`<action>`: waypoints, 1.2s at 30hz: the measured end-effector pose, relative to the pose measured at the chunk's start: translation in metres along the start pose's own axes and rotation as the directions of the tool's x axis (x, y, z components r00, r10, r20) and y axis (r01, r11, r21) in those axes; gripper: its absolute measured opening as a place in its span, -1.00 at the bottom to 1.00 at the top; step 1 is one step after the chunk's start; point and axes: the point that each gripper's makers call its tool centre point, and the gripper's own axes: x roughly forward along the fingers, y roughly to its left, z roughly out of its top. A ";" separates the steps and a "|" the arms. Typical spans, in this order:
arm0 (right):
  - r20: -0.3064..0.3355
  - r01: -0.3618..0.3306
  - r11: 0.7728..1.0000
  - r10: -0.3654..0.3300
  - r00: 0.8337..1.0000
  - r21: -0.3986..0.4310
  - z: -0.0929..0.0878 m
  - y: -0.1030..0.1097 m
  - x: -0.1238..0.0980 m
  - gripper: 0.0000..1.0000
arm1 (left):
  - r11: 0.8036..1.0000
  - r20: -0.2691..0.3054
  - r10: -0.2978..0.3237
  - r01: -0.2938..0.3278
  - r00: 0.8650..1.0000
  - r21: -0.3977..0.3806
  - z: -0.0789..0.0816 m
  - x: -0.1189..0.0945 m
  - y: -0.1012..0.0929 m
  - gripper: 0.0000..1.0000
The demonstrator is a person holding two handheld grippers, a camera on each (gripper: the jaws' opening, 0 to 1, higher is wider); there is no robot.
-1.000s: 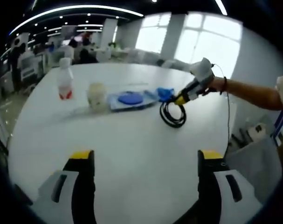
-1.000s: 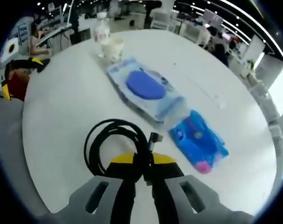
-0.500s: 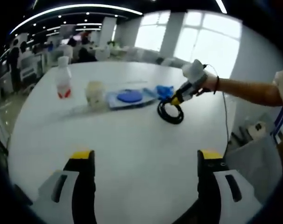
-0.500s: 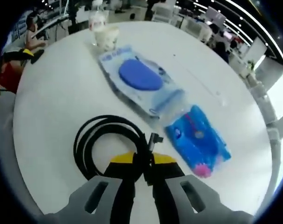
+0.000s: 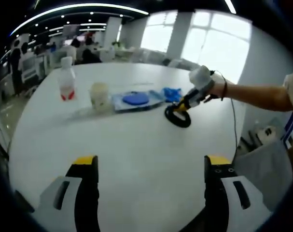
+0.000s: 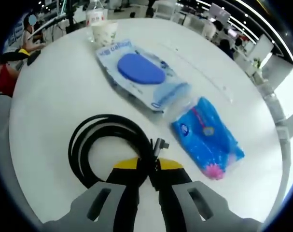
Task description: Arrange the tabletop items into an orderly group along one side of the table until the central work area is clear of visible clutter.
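The right gripper [image 6: 147,166], jaws clamped on a coiled black cable [image 6: 105,142], held it just short of the blue packet [image 6: 207,139]; the left gripper [image 5: 151,166] stood wide open, empty, well back.

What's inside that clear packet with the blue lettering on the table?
Inside the clear packet lies a flat blue oval pad, seen through the wrapper. The packet rests flat on the white table; what is printed beneath the pad, or whether anything lies under it, is hidden.
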 end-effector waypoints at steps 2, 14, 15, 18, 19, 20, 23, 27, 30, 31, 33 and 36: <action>-0.001 0.001 1.000 -0.001 1.000 0.006 0.000 0.000 0.000 -0.74 | 1.000 0.000 0.002 -0.002 1.000 0.000 0.000 0.000 0.000 0.74; 0.115 -0.017 0.958 -0.016 0.993 0.285 0.018 -0.001 -0.014 -0.29 | 1.000 0.010 0.008 -0.008 1.000 -0.002 0.002 -0.001 0.002 0.76; 0.126 -0.026 0.953 -0.013 0.992 0.302 0.020 0.000 -0.015 -0.22 | 1.000 0.011 0.008 -0.008 1.000 -0.002 0.002 -0.001 0.002 0.76; 0.153 -0.045 0.945 -0.006 0.988 0.324 0.025 0.004 -0.022 -0.05 | 1.000 0.013 0.008 -0.008 1.000 0.002 0.003 -0.001 0.001 0.77; 0.162 -0.053 0.943 -0.001 0.987 0.327 0.026 0.006 -0.025 0.00 | 1.000 0.015 0.008 -0.008 1.000 0.004 0.003 -0.001 0.001 0.77; 0.168 -0.058 0.941 0.002 0.986 0.333 0.027 0.008 -0.027 0.04 | 1.000 0.015 0.007 -0.007 1.000 0.005 0.004 -0.001 0.001 0.77; 0.190 -0.084 0.924 0.013 0.982 0.372 0.031 0.015 -0.034 0.20 | 1.000 0.017 0.007 -0.007 1.000 0.005 0.004 -0.001 0.001 0.77; 0.227 -0.112 0.917 0.025 0.974 0.383 0.036 0.025 -0.045 0.34 | 1.000 0.024 0.006 -0.007 1.000 0.004 0.006 -0.001 0.001 0.78; 0.252 -0.126 0.914 0.027 0.967 0.386 0.041 0.033 -0.055 0.43 | 1.000 0.034 0.009 -0.009 0.999 0.004 0.008 -0.002 0.002 0.79; 0.261 -0.132 0.912 0.028 0.965 0.389 0.042 0.034 -0.057 0.46 | 1.000 0.034 0.009 -0.009 0.999 0.003 0.008 -0.002 0.002 0.79; 0.278 -0.145 0.907 0.032 0.960 0.395 0.045 0.039 -0.063 0.51 | 1.000 0.034 0.009 -0.009 0.999 0.002 0.007 -0.003 0.002 0.79; 0.301 -0.157 0.901 0.031 0.953 0.404 0.048 0.047 -0.072 0.57 | 1.000 0.037 0.009 -0.009 0.999 0.003 0.008 -0.002 0.002 0.80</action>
